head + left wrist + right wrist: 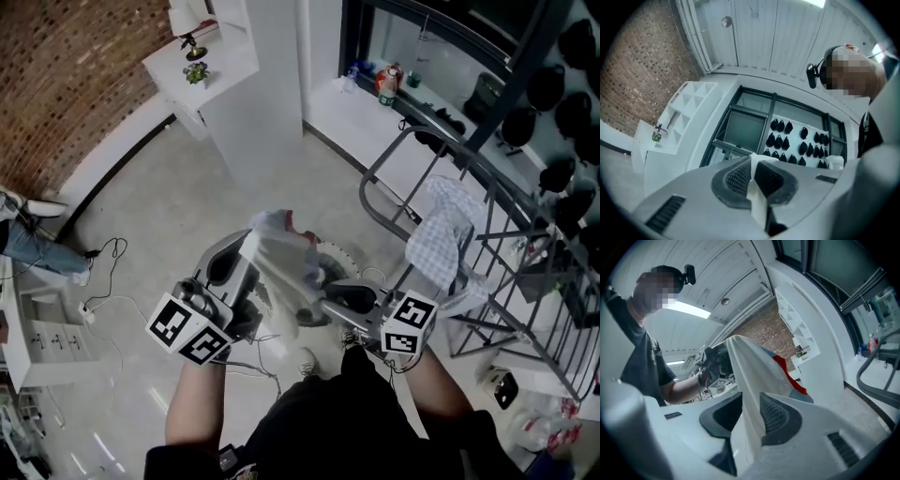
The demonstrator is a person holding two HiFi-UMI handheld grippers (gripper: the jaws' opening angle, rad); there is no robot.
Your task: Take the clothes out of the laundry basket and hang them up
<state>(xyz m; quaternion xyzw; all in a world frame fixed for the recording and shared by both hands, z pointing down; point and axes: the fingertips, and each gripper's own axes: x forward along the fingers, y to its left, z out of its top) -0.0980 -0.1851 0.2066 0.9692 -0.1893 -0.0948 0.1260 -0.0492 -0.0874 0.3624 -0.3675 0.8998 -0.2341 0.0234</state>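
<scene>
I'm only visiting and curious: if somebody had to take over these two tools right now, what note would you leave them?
Left tool: shut on a fold of the white garment.
Right tool: jaws apart, garment between them but not pinched.
Garment: held up between both tools, beside the drying rack.
Done: a checked cloth hangs on the rack.
Left: probably regrip on the right, then hang this garment.

Your head cam looks steeply down on left gripper [246, 246], right gripper [319, 298] and floor [169, 216]. Each gripper cam sits tight behind its jaws, tilted upward: left faces the window [745, 129], right faces you. All three share the cloth [281, 258].
</scene>
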